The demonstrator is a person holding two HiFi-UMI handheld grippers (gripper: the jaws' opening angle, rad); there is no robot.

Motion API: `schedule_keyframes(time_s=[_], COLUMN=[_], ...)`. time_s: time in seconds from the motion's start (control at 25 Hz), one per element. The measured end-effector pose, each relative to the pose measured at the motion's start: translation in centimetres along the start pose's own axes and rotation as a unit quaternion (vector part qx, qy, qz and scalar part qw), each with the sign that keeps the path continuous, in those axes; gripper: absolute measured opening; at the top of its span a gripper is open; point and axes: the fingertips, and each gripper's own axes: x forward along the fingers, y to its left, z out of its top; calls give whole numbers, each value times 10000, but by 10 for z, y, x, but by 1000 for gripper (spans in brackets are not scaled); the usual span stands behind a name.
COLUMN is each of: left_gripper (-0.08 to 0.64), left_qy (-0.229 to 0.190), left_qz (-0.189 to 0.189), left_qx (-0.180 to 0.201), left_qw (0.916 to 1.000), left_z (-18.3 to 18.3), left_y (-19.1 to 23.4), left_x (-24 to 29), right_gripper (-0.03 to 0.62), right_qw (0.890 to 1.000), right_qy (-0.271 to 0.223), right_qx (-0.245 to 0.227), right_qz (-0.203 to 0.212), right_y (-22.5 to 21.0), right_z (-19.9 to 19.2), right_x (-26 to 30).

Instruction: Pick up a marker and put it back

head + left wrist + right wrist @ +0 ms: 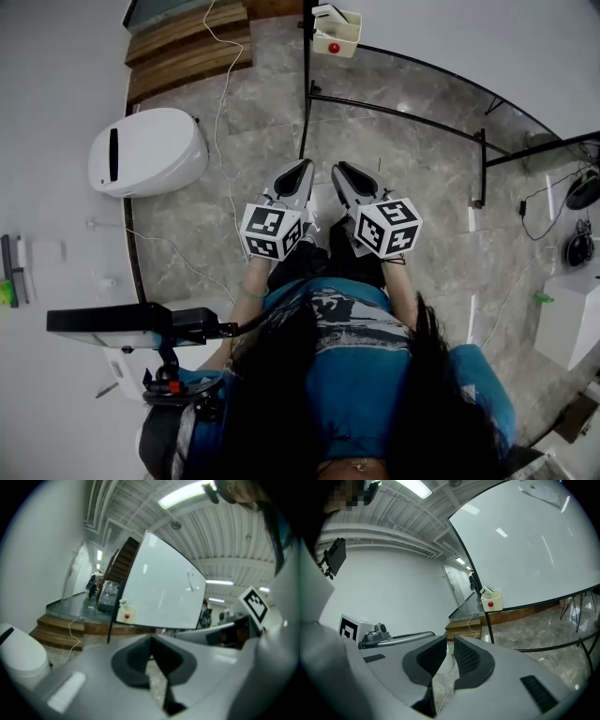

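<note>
No marker can be made out in any view. A small cream box with a red dot [335, 30] [125, 612] [491, 599] hangs on the corner of a whiteboard [159, 588] [525, 550] ahead of me. My left gripper [298, 167] [151, 641] is held out over the floor, its pads touching at the tips with nothing between them. Beside it, my right gripper [342, 169] [450, 645] points the same way. Its pads stand a narrow slit apart and hold nothing. Both are well short of the board.
The whiteboard's black frame and legs [403, 112] stand on the marble floor ahead. A white rounded machine [147, 150] [18, 656] sits at the left, with wooden steps [187, 47] [58, 630] behind it. A thin cable [220, 122] trails across the floor.
</note>
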Motion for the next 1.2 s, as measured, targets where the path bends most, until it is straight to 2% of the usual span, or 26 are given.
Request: schedule_keyframes(time_s=[0.28, 0.56, 0.8, 0.96, 1.2], left_gripper=[3, 3, 3, 3, 3], left_qy=[-6, 36, -25, -77, -45], left_qz=[179, 446, 492, 687, 956], left_qx=[8, -40, 25, 27, -72], left_qw=[9998, 9990, 9988, 9976, 9954], left_z=[11, 24, 60, 79, 81], left_y=[27, 68, 65, 78, 110], left_x=[33, 117, 155, 186, 243], right_gripper=[52, 52, 52, 52, 52], right_qw=[9996, 9987, 9979, 9965, 9949], right_qy=[-143, -153, -213, -261, -87], right_qx=[-86, -179, -304, -368, -345], right_qz=[215, 449, 523, 702, 944], right_y=[-23, -92, -122, -143, -190], right_z=[23, 65, 115, 146, 159], right_x=[34, 96, 107, 126, 175])
